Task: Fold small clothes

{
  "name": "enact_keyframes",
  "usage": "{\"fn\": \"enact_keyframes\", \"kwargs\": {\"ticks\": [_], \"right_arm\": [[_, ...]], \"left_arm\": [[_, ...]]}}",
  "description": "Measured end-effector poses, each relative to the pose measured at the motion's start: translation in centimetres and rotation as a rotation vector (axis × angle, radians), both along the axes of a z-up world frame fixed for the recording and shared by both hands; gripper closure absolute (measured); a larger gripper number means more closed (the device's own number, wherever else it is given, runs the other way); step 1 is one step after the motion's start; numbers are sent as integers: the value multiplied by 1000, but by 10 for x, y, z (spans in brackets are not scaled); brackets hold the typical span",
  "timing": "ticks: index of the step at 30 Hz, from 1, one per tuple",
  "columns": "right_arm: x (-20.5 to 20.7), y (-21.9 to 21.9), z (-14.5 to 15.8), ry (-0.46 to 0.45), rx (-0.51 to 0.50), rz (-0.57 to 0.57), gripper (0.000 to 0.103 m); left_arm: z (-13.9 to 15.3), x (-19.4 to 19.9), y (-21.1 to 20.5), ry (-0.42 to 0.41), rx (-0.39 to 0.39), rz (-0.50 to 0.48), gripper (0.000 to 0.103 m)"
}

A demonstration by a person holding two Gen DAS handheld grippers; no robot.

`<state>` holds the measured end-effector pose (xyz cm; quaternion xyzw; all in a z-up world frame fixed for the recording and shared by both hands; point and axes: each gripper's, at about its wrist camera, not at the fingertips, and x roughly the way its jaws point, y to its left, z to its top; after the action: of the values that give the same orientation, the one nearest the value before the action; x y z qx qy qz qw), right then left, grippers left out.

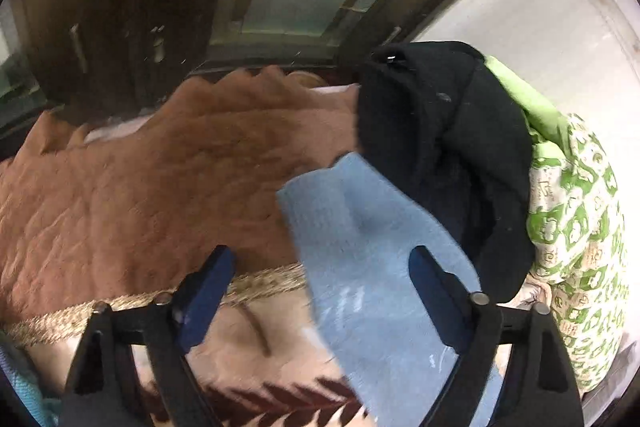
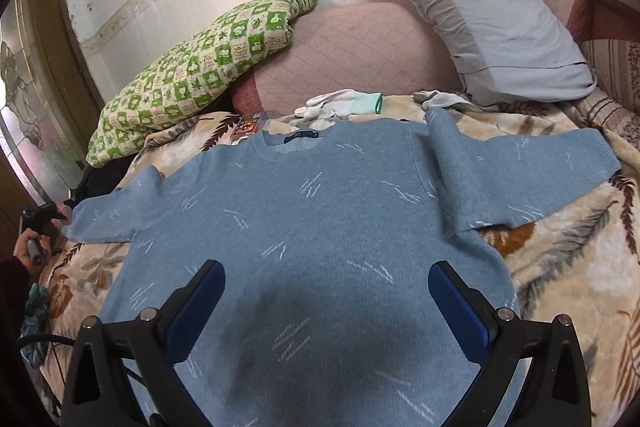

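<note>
A light blue sweater (image 2: pixel 320 211) with small white dashes lies flat, front up, on a floral blanket (image 2: pixel 568 267), both sleeves spread out. My right gripper (image 2: pixel 326 267) hovers open over the sweater's lower body, nothing between its fingers. In the left wrist view the end of the sweater's left sleeve (image 1: pixel 352 227) lies under and between the fingers of my left gripper (image 1: pixel 320 255). Its jaws stand apart and the pads do not press the cloth. That same sleeve (image 2: pixel 108 215) shows in the right wrist view, with a person's hand (image 2: pixel 26 247) just beyond it.
A black garment (image 1: pixel 440 147) is heaped beside the sleeve end, against a green patterned quilt (image 2: pixel 192 67). A brown quilted cover (image 1: pixel 160 167) lies beyond. White gloves (image 2: pixel 332 105), a small packet (image 2: pixel 248 125) and a grey pillow (image 2: pixel 492 27) sit past the collar.
</note>
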<state>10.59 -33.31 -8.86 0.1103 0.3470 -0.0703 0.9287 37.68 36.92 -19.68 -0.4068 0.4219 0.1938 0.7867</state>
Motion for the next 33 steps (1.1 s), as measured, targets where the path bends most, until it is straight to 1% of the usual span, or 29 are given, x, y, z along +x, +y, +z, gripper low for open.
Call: {"fn": "enact_keyframes", "kwargs": {"ticks": [1,2,3,4,6,8,9,11,13,16,18,20,21,23,25,27,29,30,32,33], "right_arm": [[3,-2,-1,3,1,4,0],[7,-4,-3,4,-2,8,0],[9,-4,-4,2,-2,11,0],[13,-6,-5,0,-3,14,0],[18,-10,-6,-9,11,15,0],[23,-15,-7,-32,42,12,2],[25,-17,-7,-40,58,13,3],[30,-23,-10,-45,92,18,8],[32,-29,-15,-41,109,11,9],[35,-39,-25,-25,159,1,12],[36,-47,-27,-20,177,-5,13],[35,-55,-26,-27,174,-22,13],[34,-60,-25,-32,187,-31,13],[29,-72,-21,-51,223,-51,13],[24,-84,-18,-69,239,-80,13],[21,-94,-18,-78,278,-97,13],[18,-105,-17,-88,296,-121,13],[17,-111,-17,-92,297,-130,13],[16,-124,-16,-94,279,-163,13],[14,-132,-15,-102,283,-182,13]], "left_arm": [[0,6,-3,3,0,-20,33],[0,13,-7,16,9,-34,42],[1,16,-9,23,21,-40,48],[2,20,-12,29,40,-47,52],[3,25,-15,21,50,-64,81],[3,24,-18,12,41,-66,87],[6,24,-20,7,57,-66,90],[15,18,-26,-8,86,-77,91],[34,12,-39,-57,124,-100,91],[77,5,-68,-133,193,-167,92],[108,-1,-94,-176,206,-218,92],[149,-8,-140,-221,223,-292,92],[169,-12,-166,-238,230,-331,92],[197,-15,-210,-270,248,-402,92],[223,-18,-264,-303,269,-476,92],[244,-22,-319,-323,260,-549,92],[257,-25,-377,-329,262,-630,92],[262,-28,-412,-328,260,-679,92],[262,-34,-462,-326,255,-751,92],[257,-36,-486,-320,251,-788,92]]}}
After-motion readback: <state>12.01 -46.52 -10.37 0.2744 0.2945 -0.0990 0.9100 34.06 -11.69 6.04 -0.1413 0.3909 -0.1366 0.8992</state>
